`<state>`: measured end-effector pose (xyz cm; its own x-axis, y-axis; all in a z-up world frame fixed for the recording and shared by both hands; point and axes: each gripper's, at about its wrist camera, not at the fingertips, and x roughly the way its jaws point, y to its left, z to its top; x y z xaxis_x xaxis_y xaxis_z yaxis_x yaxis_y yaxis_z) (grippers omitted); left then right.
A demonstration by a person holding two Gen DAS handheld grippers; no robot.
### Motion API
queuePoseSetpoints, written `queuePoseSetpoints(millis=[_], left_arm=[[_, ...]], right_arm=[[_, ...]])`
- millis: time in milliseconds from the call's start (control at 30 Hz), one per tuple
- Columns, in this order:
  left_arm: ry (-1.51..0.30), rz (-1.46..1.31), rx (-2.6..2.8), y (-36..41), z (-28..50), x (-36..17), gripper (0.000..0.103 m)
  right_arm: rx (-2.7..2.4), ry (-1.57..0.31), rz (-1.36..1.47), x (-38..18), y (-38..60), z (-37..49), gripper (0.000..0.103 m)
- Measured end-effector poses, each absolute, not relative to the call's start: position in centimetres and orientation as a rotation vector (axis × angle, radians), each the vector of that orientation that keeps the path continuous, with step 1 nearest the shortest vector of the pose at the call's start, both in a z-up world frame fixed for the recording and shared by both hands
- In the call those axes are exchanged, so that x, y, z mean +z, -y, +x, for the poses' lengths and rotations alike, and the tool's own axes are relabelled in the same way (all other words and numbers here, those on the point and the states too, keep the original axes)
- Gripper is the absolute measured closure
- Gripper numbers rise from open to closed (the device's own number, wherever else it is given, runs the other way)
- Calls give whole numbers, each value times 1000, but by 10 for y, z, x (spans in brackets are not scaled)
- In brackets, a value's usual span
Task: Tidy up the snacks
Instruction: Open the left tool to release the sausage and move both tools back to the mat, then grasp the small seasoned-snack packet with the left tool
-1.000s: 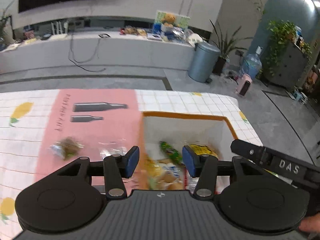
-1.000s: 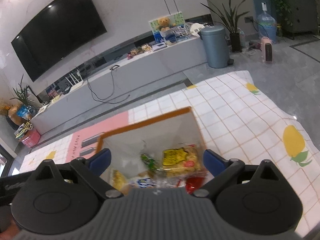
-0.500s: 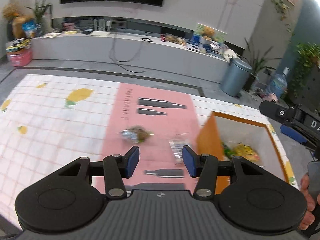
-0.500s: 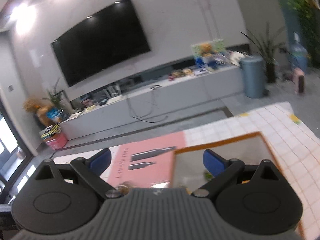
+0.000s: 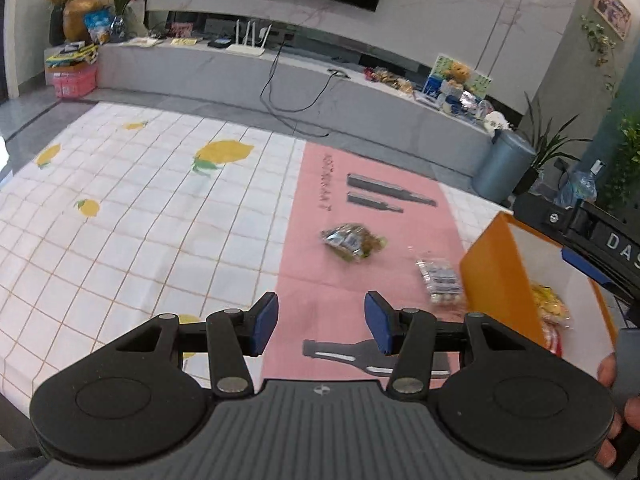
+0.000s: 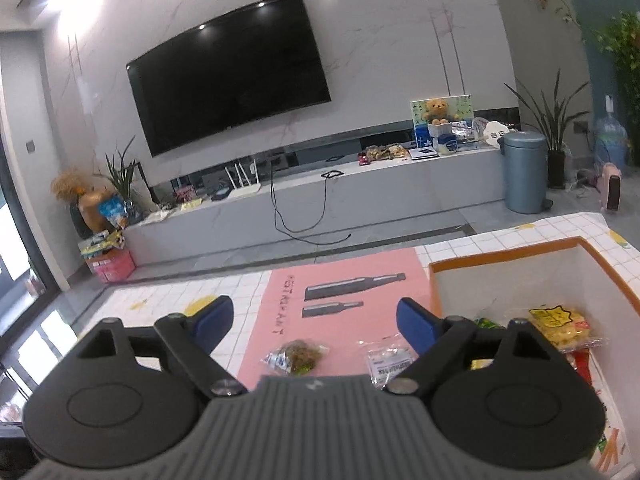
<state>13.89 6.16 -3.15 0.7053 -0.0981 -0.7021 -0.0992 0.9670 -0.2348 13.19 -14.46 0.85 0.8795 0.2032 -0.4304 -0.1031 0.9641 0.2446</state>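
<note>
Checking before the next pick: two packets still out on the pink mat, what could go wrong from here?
1. The clear packet lies close against the orange box wall, so a finger of a hand-held gripper may hit the wall or nudge the box.
2. Both packets look thin and crinkly; the greenish packet could slide on the pink mat instead of being pinched.
3. The right hand-held gripper is closing with nothing between its jaws.

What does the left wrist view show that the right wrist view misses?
Only the left wrist view shows the right gripper above the orange box and a hand at the frame edge. Only the right wrist view shows the whole television and the green packet. Both show the brown snack packet, the clear packet and the pink mat.
</note>
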Motion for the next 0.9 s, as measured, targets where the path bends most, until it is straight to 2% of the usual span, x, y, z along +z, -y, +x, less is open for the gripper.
queuePoseSetpoints(millis=[167, 233, 500, 567, 700, 900], left_arm=[[-788, -268, 0, -76, 151, -50, 45], [-788, -276, -17, -81, 159, -56, 44], [-839, -240, -42, -88, 192, -77, 45], [-851, -246, -51, -90, 200, -81, 45], [-893, -257, -62, -98, 216, -82, 45], [-932, -361, -88, -117, 227, -83, 45]], right_arm=[[176, -496, 178, -10, 132, 144, 24], [193, -519, 148, -20, 123, 148, 29], [168, -593, 49, -60, 101, 168, 29], [137, -613, 60, -67, 100, 176, 25], [104, -630, 72, -74, 100, 185, 9], [29, -636, 105, -83, 104, 206, 3]])
